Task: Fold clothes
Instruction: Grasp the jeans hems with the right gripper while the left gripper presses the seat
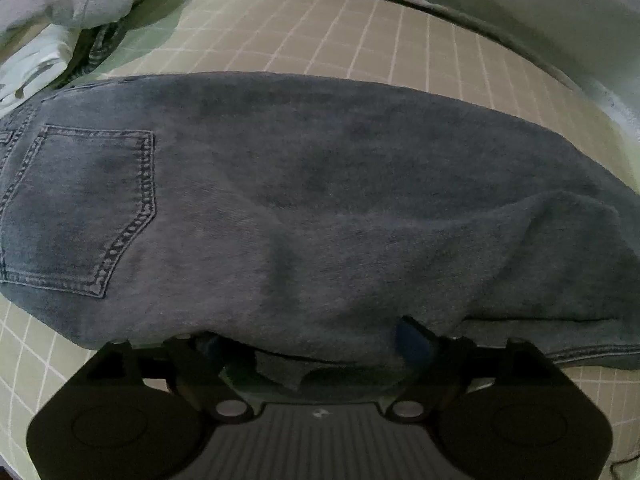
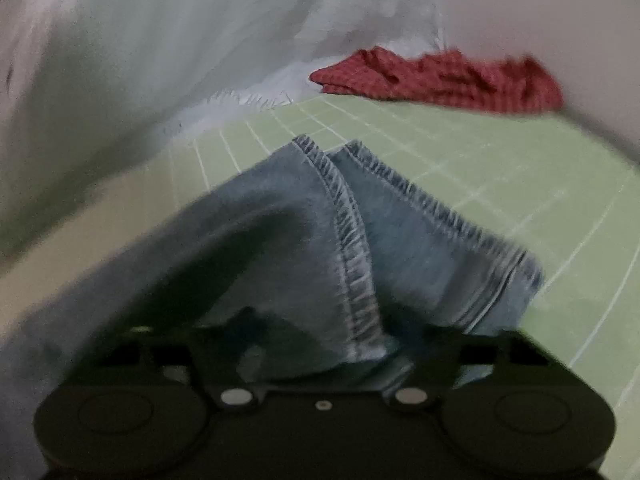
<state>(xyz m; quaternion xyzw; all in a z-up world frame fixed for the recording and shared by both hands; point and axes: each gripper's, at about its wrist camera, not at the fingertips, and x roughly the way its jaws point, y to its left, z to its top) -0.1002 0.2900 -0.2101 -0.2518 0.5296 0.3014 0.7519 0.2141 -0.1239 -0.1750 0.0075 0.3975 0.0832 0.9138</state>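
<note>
A pair of blue jeans (image 1: 280, 200) lies folded lengthwise across the green grid mat (image 1: 320, 32), its back pocket (image 1: 80, 208) facing up at the left. My left gripper (image 1: 312, 344) is at the near edge of the jeans. Its fingers stand wide apart and open, and the denim edge drapes over their tips. In the right wrist view the two leg hems (image 2: 360, 240) rise in a bunch from my right gripper (image 2: 340, 344). Its jaws are shut on the gathered denim, which hides the fingertips.
A crumpled red checked garment (image 2: 440, 80) lies at the far end of the mat (image 2: 520, 180). White fabric (image 2: 160, 40) fills the left of that view. Pale folded clothes (image 1: 60, 0) are piled at the mat's far left corner, beside a dark strip of cloth.
</note>
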